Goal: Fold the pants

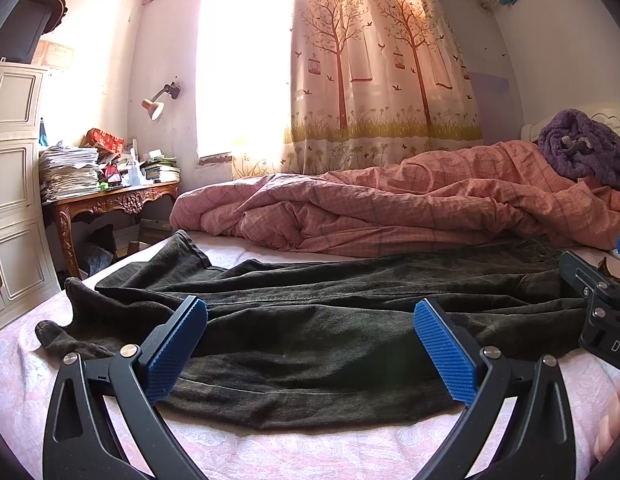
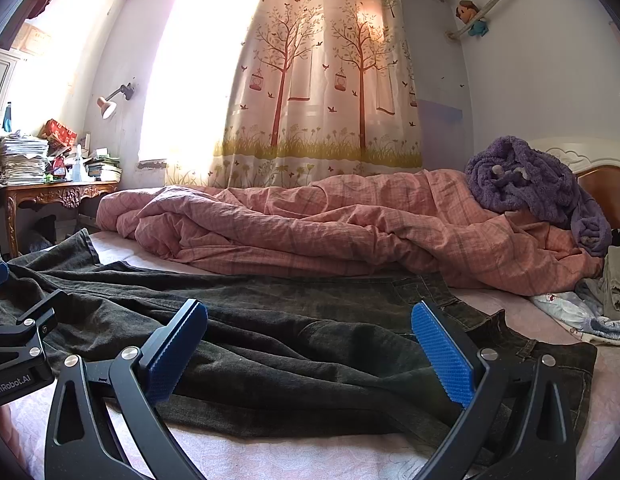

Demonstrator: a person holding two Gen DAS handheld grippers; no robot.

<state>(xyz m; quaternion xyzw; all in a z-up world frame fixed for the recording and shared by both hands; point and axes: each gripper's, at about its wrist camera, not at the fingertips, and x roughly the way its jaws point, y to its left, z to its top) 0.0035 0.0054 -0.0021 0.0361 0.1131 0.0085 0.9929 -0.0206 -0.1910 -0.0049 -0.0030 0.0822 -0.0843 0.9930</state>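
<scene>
Dark grey-black pants (image 1: 310,312) lie lengthwise across the pink bed sheet (image 1: 294,452), legs toward the left, waistband (image 2: 550,344) toward the right, with the far leg folded partly over the near one. My left gripper (image 1: 310,344) hovers open just above the leg part, blue pads wide apart and nothing between them. My right gripper (image 2: 310,344) is open over the seat and hip area near the waistband. Each gripper's black body shows at the edge of the other's view: the right one (image 1: 598,308), the left one (image 2: 18,344).
A rumpled pink checked duvet (image 1: 410,200) lies along the far side of the bed with a purple fleece blanket (image 2: 526,180) on it. Loose clothes (image 2: 598,312) lie at the right. A cluttered carved wooden desk (image 1: 110,196) and a white cabinet (image 1: 14,200) stand at the left.
</scene>
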